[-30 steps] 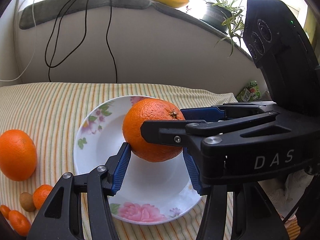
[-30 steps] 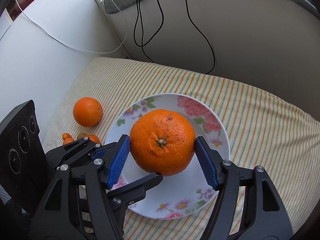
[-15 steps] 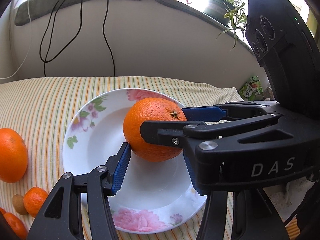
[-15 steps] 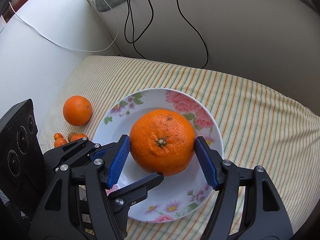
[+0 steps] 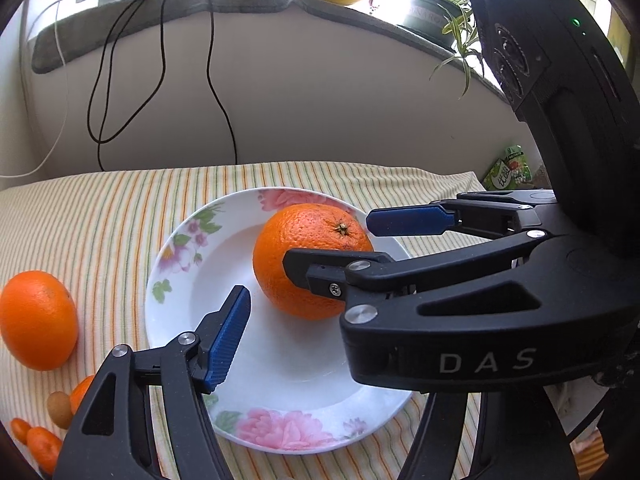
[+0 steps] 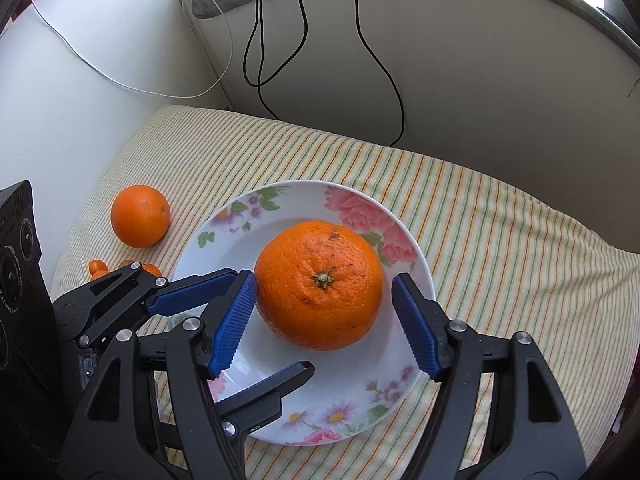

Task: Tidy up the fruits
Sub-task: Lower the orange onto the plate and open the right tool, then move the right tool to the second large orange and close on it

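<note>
A big orange [image 6: 320, 284] rests in the floral white plate [image 6: 360, 408] on the striped cloth; it also shows in the left wrist view [image 5: 308, 256] on the plate [image 5: 280, 400]. My right gripper [image 6: 326, 322] is open, its blue pads on either side of the orange with a gap on the right. My left gripper [image 5: 296, 332] is open beside the orange, and shows from the left in the right wrist view [image 6: 248, 328]. A second orange [image 6: 140, 216] lies left of the plate.
Several small orange fruits and a brown one [image 5: 56, 408] lie at the cloth's left front corner. Black cables [image 6: 280, 40] hang down the wall behind. A potted plant [image 5: 436, 12] and a yellow object stand on the ledge. A green packet [image 5: 508, 168] lies beyond the cloth's right edge.
Both grippers have opened and let go of the big orange, which now rests in the plate. The left gripper has drawn back a little.
</note>
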Motion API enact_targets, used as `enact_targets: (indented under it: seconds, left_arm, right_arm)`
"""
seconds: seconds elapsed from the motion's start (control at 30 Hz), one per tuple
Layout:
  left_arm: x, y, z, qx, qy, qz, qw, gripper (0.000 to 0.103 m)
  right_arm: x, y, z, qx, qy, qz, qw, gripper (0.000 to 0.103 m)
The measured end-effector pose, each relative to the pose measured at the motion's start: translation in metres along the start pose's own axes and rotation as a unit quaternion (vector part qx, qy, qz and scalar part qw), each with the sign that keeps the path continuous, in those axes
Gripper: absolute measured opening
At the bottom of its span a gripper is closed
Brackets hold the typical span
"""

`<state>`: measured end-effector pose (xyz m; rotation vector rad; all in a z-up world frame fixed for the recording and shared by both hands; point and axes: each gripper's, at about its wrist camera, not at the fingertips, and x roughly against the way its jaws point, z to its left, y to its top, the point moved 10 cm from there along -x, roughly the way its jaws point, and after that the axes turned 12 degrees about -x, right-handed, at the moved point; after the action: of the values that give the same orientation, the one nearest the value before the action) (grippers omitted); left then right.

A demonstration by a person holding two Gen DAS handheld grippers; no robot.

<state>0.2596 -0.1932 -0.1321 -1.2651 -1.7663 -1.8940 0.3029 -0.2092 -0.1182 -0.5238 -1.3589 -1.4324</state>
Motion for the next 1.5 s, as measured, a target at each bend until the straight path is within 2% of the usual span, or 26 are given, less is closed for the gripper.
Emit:
enact_targets:
  seconds: [0.13,0.2,0.3,0.67,1.1,1.5]
  left_arm:
    - [0.007,-0.004,0.004,-0.002,0.006,0.001,1.0000,0.069]
    - [0.012,-0.006,0.005,-0.004,0.008,0.001,1.0000,0.069]
    - [0.021,-0.009,0.009,-0.002,0.014,-0.004,0.9999,0.069]
    - [0.064,-0.017,0.031,0.006,0.038,-0.028,0.9989,0.069]
    - [0.103,-0.045,0.098,0.043,0.077,-0.035,0.9954,0.069]
    - [0.111,-0.070,0.150,0.100,0.077,-0.033,0.9914,0.069]
  right_arm:
    - [0.008,0.002,-0.002,0.000,-0.008,-0.008,1.000,0.074]
    - [0.014,0.004,-0.005,-0.004,-0.014,-0.020,1.000,0.081]
    - [0.024,0.007,-0.006,-0.010,-0.016,-0.033,0.999,0.081]
    - [0.047,0.010,0.024,-0.007,0.013,-0.059,0.998,0.082]
    - [0.035,0.009,0.080,0.007,0.055,-0.055,0.997,0.082]
    - [0.001,0.004,0.129,0.027,0.086,-0.029,0.995,0.082]
